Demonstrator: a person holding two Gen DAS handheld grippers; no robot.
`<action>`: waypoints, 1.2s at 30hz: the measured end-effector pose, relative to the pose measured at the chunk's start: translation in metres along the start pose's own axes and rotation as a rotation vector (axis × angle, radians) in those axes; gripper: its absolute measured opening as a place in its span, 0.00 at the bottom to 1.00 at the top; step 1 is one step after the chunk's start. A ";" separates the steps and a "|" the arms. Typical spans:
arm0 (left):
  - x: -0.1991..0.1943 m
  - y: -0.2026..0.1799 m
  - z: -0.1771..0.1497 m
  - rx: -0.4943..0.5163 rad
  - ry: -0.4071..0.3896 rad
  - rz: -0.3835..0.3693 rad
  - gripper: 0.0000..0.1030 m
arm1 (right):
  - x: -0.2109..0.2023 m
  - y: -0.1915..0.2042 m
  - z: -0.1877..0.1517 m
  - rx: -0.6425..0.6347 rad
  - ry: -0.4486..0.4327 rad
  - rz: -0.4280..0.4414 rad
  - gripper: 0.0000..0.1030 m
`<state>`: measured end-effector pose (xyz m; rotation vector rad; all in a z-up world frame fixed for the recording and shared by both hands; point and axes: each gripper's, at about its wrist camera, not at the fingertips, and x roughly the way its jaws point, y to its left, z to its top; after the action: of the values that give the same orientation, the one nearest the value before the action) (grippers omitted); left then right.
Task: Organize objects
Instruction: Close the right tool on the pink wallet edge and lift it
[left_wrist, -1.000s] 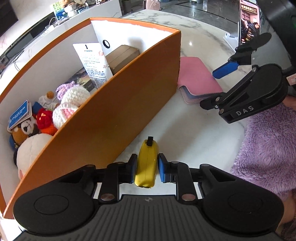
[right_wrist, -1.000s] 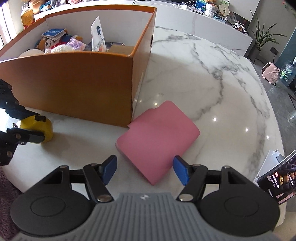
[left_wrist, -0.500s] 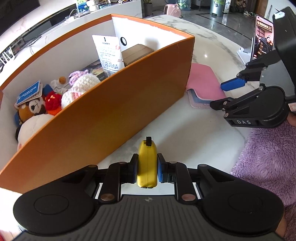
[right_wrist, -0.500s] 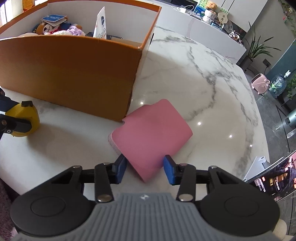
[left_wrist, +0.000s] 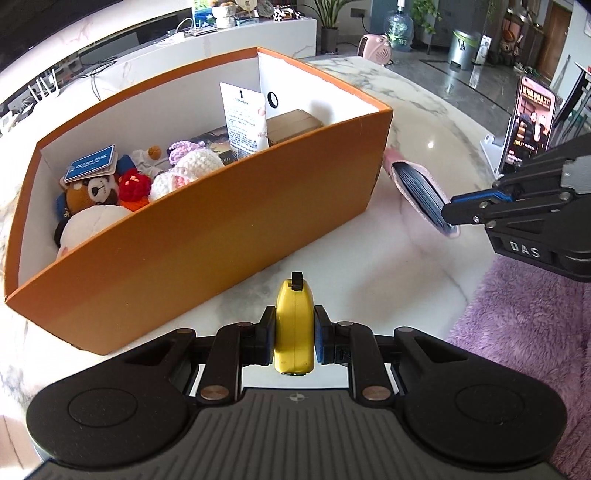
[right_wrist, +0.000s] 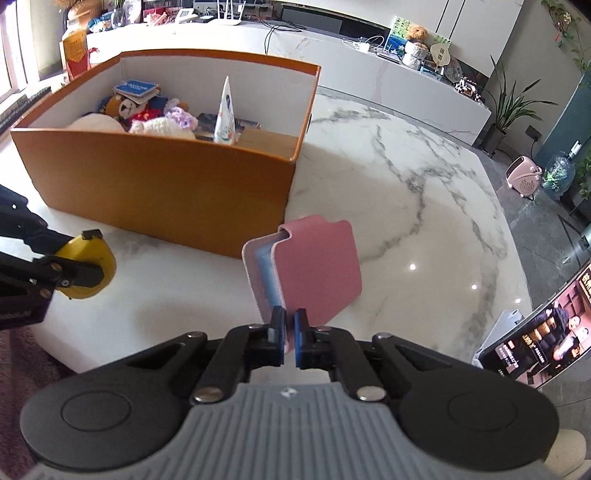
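Note:
My left gripper (left_wrist: 294, 334) is shut on a yellow tape measure (left_wrist: 294, 325) and holds it just above the marble table, in front of the orange box (left_wrist: 207, 236). The tape measure also shows in the right wrist view (right_wrist: 86, 267). My right gripper (right_wrist: 290, 334) is shut on the lower edge of a pink card wallet (right_wrist: 314, 273) and holds it upright off the table, right of the box's near corner. The wallet also shows in the left wrist view (left_wrist: 421, 192). The box (right_wrist: 159, 192) holds several plush toys (left_wrist: 110, 192), a white tube (left_wrist: 245, 122) and a brown carton (left_wrist: 291, 125).
The marble table (right_wrist: 406, 206) stretches right of the box. A phone on a stand (right_wrist: 546, 343) stands at the table's right edge. A purple fuzzy sleeve (left_wrist: 524, 332) lies to my right. A white counter with clutter (right_wrist: 388, 66) runs behind the table.
My right gripper closed on the pink wallet and lifted it upright off the table. My left gripper rose with the tape measure, so more of the box's inside shows.

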<state>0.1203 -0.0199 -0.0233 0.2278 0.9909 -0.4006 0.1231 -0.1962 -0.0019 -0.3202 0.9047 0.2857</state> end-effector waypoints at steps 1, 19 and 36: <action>-0.002 0.000 0.001 -0.008 -0.006 -0.001 0.23 | -0.005 0.000 0.000 0.011 -0.008 0.013 0.03; -0.026 -0.016 0.001 -0.117 -0.101 -0.107 0.22 | -0.042 -0.024 0.001 0.314 0.007 0.338 0.01; -0.008 -0.051 0.007 -0.091 -0.090 -0.195 0.22 | -0.044 -0.037 -0.003 0.379 0.002 0.412 0.40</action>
<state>0.0995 -0.0667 -0.0133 0.0306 0.9428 -0.5378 0.1088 -0.2364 0.0376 0.2207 1.0018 0.4831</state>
